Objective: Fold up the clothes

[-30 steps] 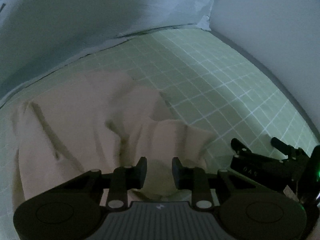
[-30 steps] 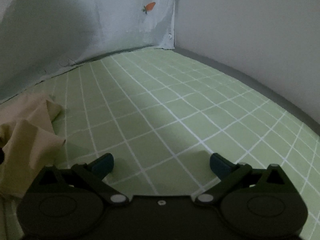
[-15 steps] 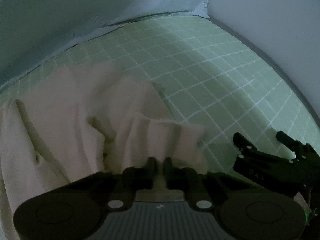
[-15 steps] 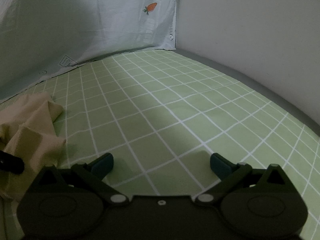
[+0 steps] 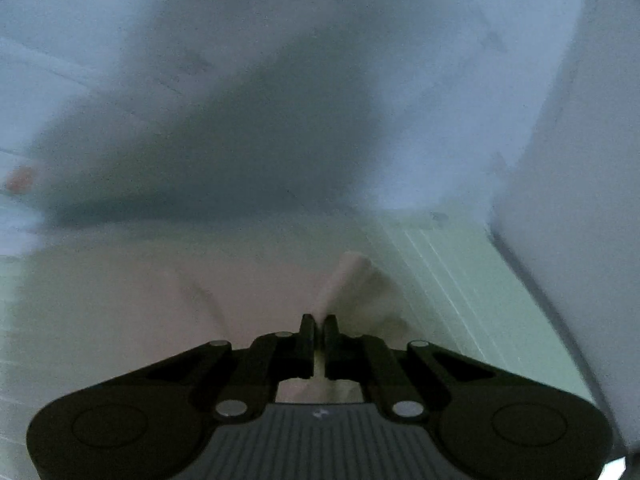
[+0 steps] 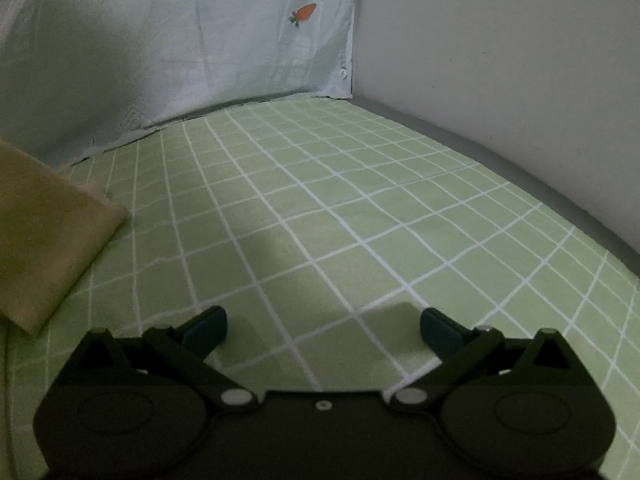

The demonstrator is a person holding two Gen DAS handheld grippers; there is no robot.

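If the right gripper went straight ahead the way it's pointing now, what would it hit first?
Probably the green checked sheet: the open right gripper points low across bare sheet, nothing standing between. The beige garment lies off to the left, outside that line. Depth is uncertain.

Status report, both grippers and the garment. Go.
Left gripper shut on beige garment, cloth pinched between its fingers. Right gripper open, over bare green checked sheet. Left view blurred; no obstruction visible.

The cloth (image 6: 48, 248) was plain beige, the sheet (image 6: 360, 220) pale green with a white grid — the curtain (image 6: 180, 40) light blue, carrot-printed.
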